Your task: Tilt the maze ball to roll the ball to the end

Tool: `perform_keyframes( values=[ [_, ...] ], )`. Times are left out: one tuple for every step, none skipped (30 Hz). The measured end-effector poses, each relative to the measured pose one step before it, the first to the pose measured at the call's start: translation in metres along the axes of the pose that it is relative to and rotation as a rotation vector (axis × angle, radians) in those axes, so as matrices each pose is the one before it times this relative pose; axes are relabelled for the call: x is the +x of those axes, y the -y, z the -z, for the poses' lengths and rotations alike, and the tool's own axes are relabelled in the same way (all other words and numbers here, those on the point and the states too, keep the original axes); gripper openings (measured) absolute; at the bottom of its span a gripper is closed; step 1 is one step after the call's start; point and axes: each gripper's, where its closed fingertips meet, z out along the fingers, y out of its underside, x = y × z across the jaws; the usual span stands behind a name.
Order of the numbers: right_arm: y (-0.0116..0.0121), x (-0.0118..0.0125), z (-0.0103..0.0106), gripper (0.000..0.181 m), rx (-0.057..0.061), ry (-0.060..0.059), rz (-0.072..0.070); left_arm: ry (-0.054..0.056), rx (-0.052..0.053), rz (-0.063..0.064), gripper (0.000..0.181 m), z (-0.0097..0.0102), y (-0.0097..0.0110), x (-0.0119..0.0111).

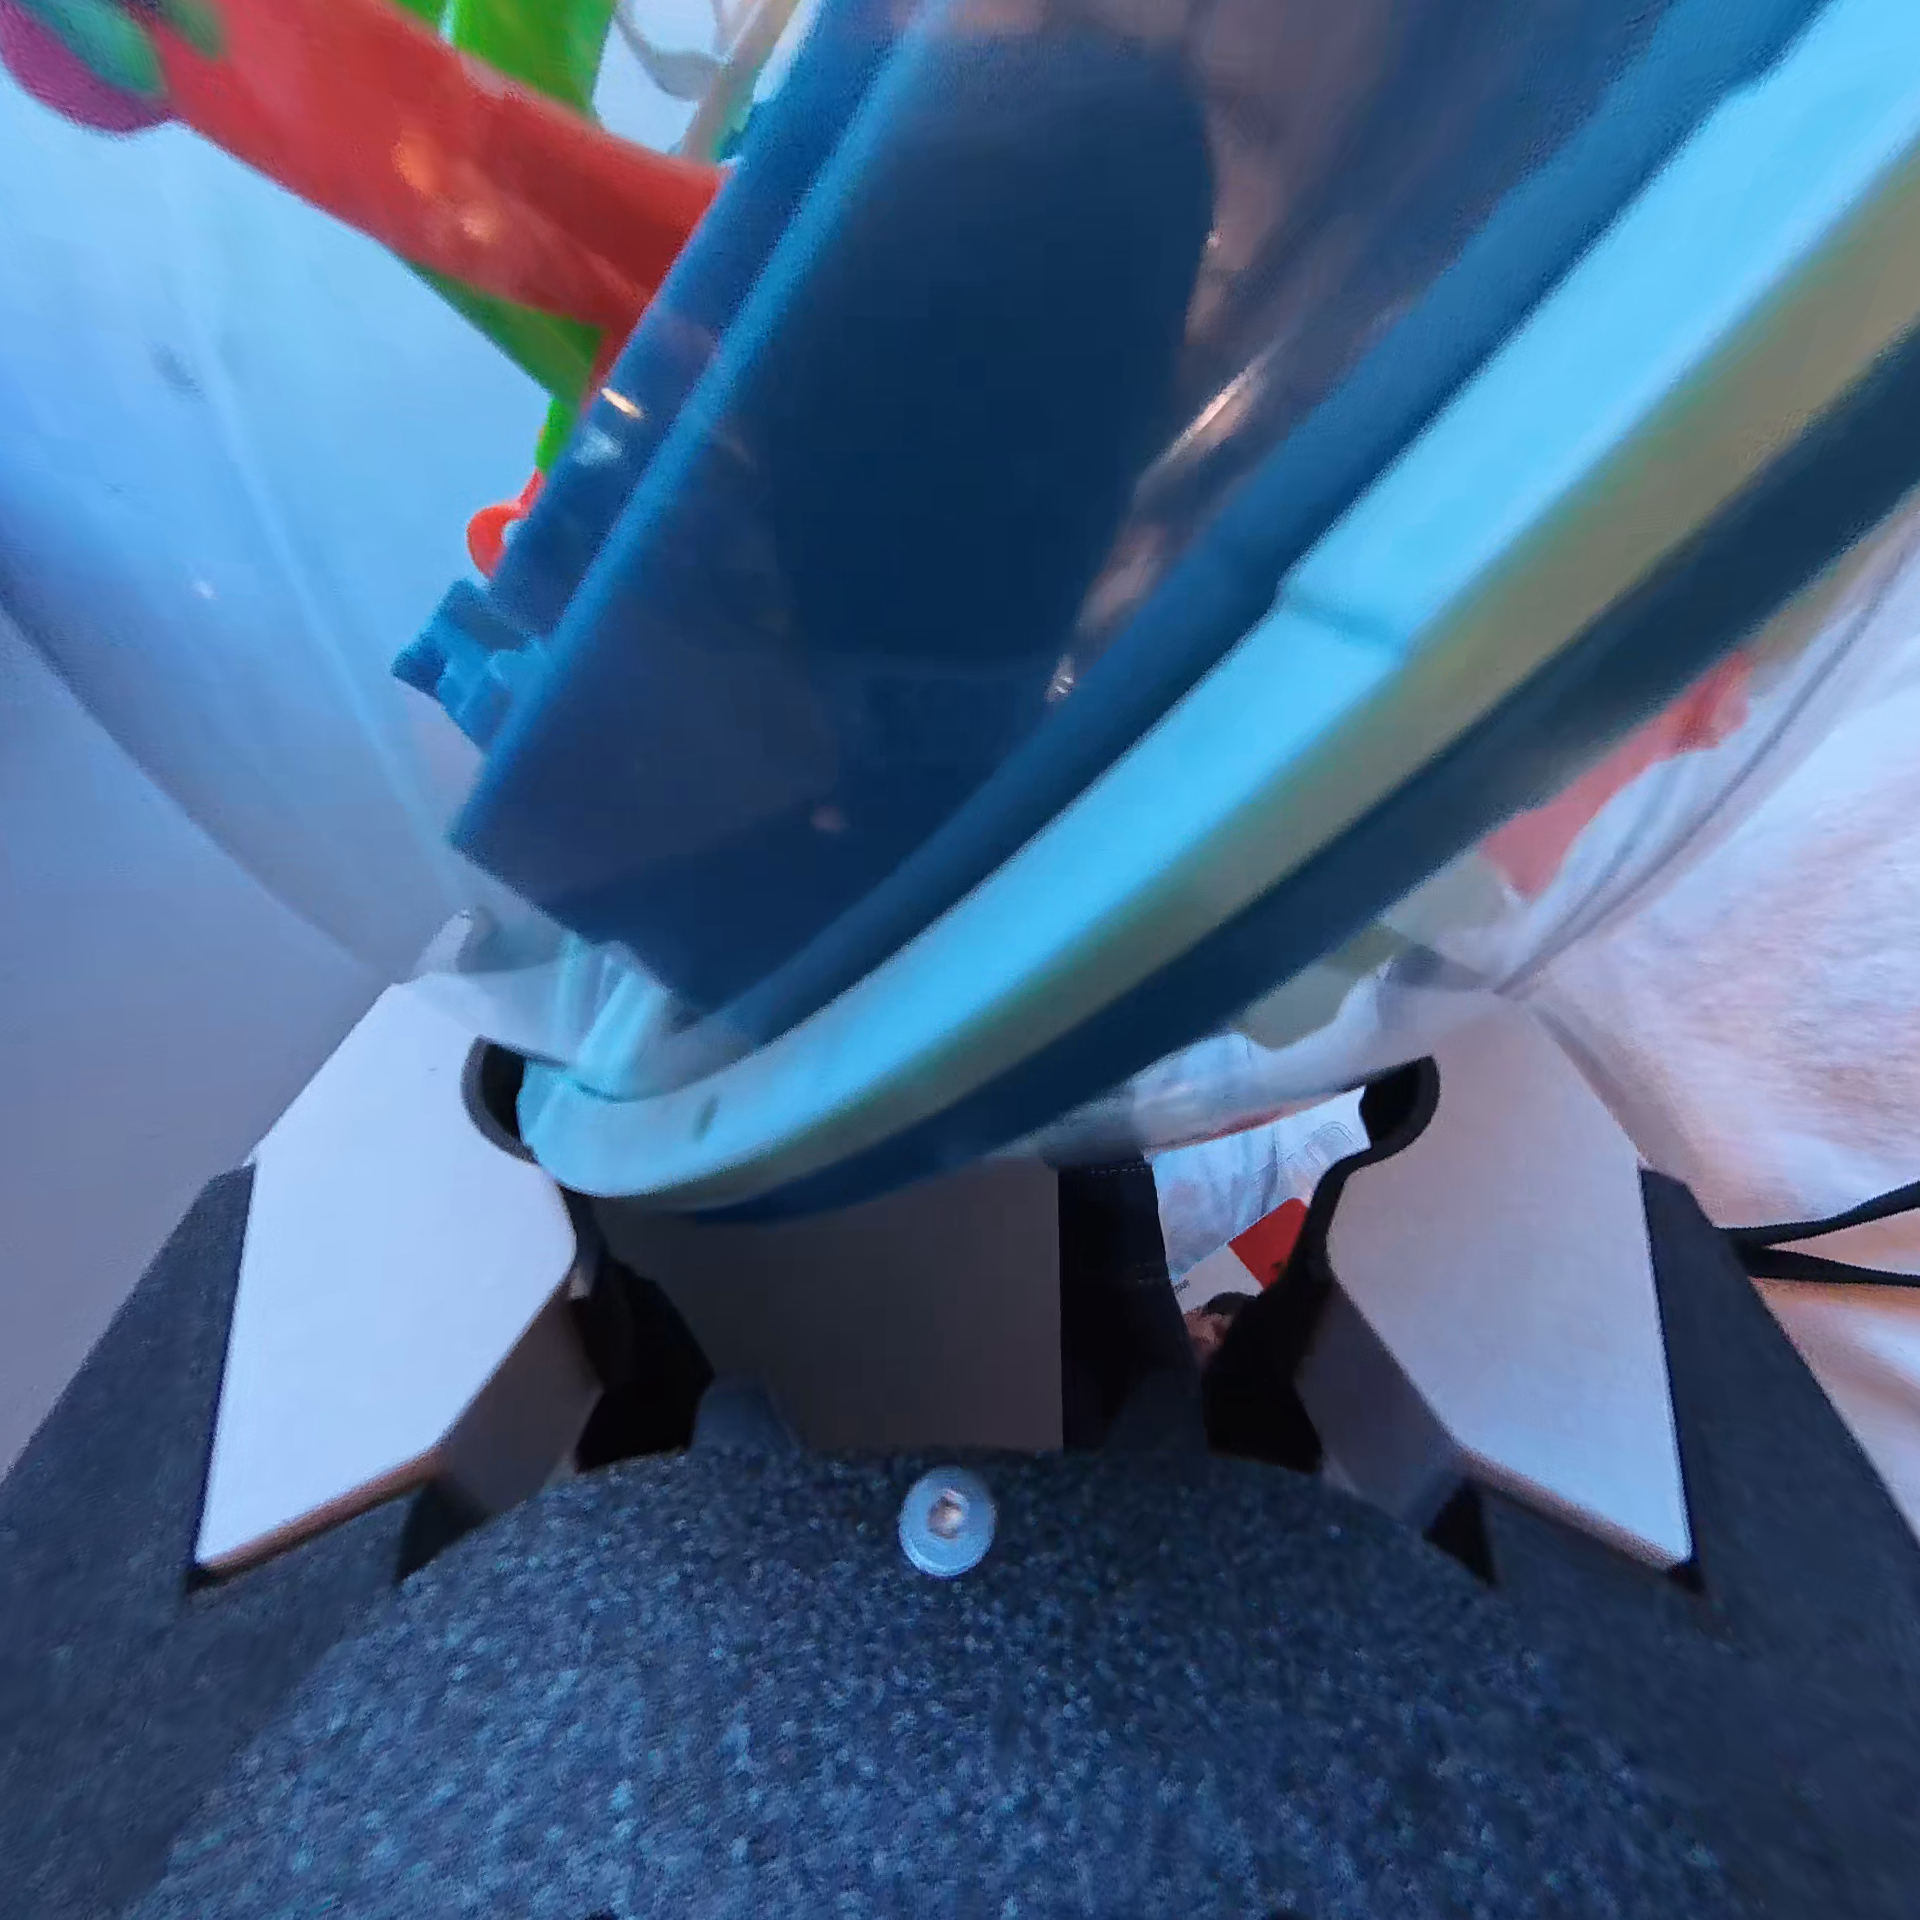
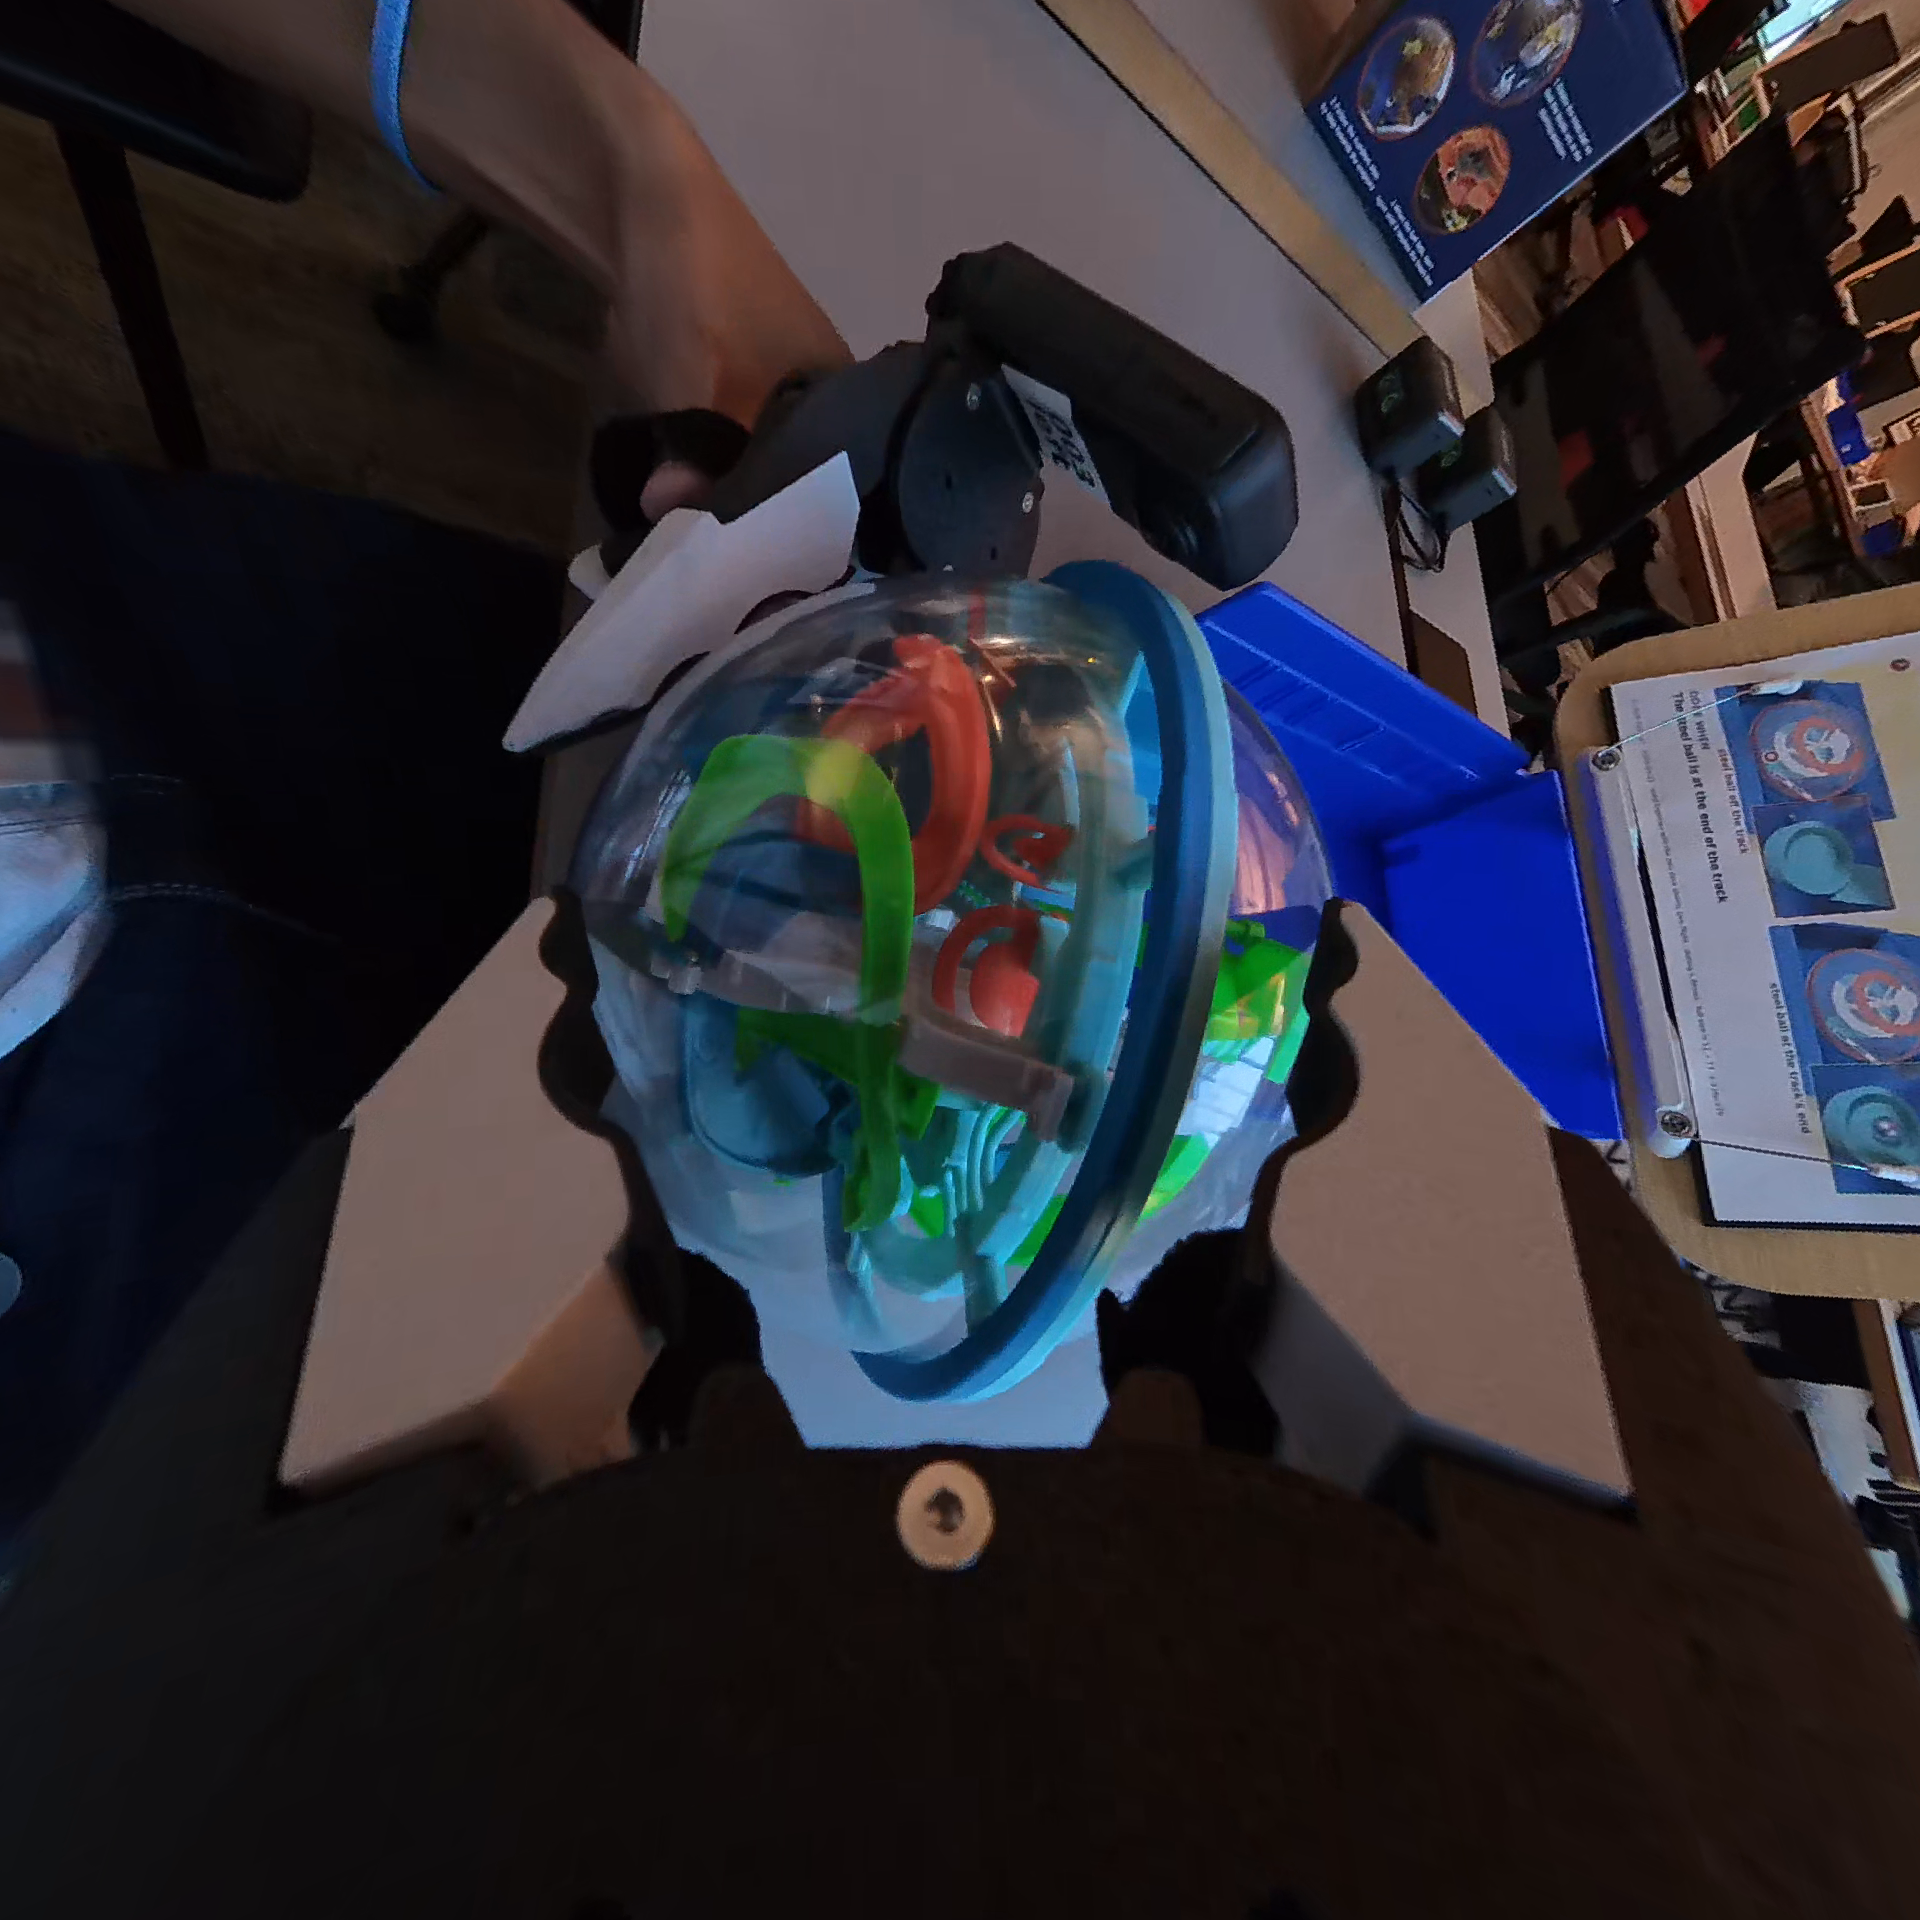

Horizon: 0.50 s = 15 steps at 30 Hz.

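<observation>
Because the maze ball (image 2: 925, 966) has to be tipped freely in any direction, it is held up off the grey table (image 2: 914, 156), pinched from opposite sides. Right gripper (image 2: 940, 1049): jaws spread wide around the sphere, pads pressing its flanks. Left gripper (image 1: 951, 1091): jaws cupping the shell from the far side, seam band wedged between them. Ball looks like a clear plastic sphere with a blue equator ring (image 2: 1184, 935), tilted steeply; inside, green track (image 2: 831, 831), red spiral track (image 2: 935, 790), grey bridge (image 2: 966, 1060). Steel ball not visible, can't tell progress. Blue bin (image 2: 1455, 862) sits behind.
</observation>
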Motion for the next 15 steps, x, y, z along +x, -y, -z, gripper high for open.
perform_keyframes(
  values=[
    [0.00073,-0.00079,-0.00045,0.133,-0.0065,-0.0017,0.0066,-0.0002,-0.0038,-0.0044,0.159,0.00068,-0.00109,0.00018],
    [0.00078,-0.00081,-0.00064,0.133,-0.0038,-0.0023,0.0074,-0.0005,-0.0055,-0.0055,0.159,0.00088,-0.00117,0.00025],
    [0.00087,-0.00082,-0.00068,0.133,-0.0023,-0.0028,0.0073,-0.0023,-0.0052,-0.005,0.158,0.00119,-0.00135,0.00037],
    [0.00094,-0.0009,-0.00079,0.133,0.0007,-0.0033,0.0063,-0.0047,-0.0035,-0.0027,0.159,0.00127,-0.00114,0.00051],
    [0.00112,-0.00094,-0.00073,0.133,0.0039,-0.0042,0.0061,-0.0062,-0.0022,0.0,0.159,0.00142,-0.0009,0.00061],
    [0.00114,-0.00067,-0.00085,0.133,0.0021,-0.0046,0.0046,-0.0076,0.0006,0.0029,0.158,0.00143,-0.00053,0.00066],
    [0.00101,-0.00055,-0.00075,0.133,-0.0026,-0.0039,0.0023,-0.011,0.0025,0.005,0.159,0.00152,-0.00028,0.00093],
    [0.00096,-0.00094,-0.00075,0.133,-0.0049,-0.0035,0.0057,-0.0156,0.0026,0.0074,0.159,0.00181,-0.00017,0.00121],
    [0.00094,-0.00093,-0.00073,0.133,-0.0039,-0.0035,0.0091,-0.0186,0.0055,0.0124,0.158,0.00182,0.00026,0.0015],
    [0.00119,-0.00127,-0.00077,0.133,-0.0019,-0.0017,0.0105,-0.0228,0.0103,0.0164,0.159,0.0019,0.00065,0.00182],
    [0.0012,-0.00119,-0.00068,0.133,-0.0012,-0.0013,0.0103,-0.0272,0.0095,0.0195,0.159,0.0021,0.0006,0.00232],
    [0.00123,-0.00109,-0.0005,0.133,-0.0023,-0.0012,0.0081,-0.0277,0.0066,0.0195,0.159,0.00244,0.00051,0.0023],
    [0.00095,-0.00072,-0.00057,0.133,-0.0036,-0.0024,0.0031,-0.0222,0.0071,0.0141,0.159,0.00224,0.00049,0.00154],
    [0.00078,-0.00046,-0.00054,0.133,-0.0042,-0.0025,0.0009,-0.0153,0.0054,0.0092,0.16,0.00162,0.00053,0.00105],
    [0.00057,-0.00051,-0.00021,0.133,-0.0038,-0.0021,0.0043,-0.0123,0.0033,0.0077,0.16,0.00116,0.00032,0.0008]
  ],
)
